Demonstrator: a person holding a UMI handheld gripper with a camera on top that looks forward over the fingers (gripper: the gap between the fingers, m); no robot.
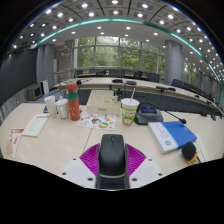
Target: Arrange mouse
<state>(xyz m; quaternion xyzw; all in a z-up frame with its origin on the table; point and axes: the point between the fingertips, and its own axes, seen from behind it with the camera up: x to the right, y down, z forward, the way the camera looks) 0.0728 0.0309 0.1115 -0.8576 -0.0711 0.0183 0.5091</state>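
A black computer mouse sits between my two fingers, its scroll wheel facing up. My gripper is shut on the mouse, with the purple pads pressing on its left and right sides. The mouse is held above the near part of a light wooden table. The mouse's underside and my fingertips are hidden by its body.
On the table beyond the fingers stand a red stack of cups, a paper cup, printed papers, a dark device, a blue booklet and a black object. A white item lies to the left.
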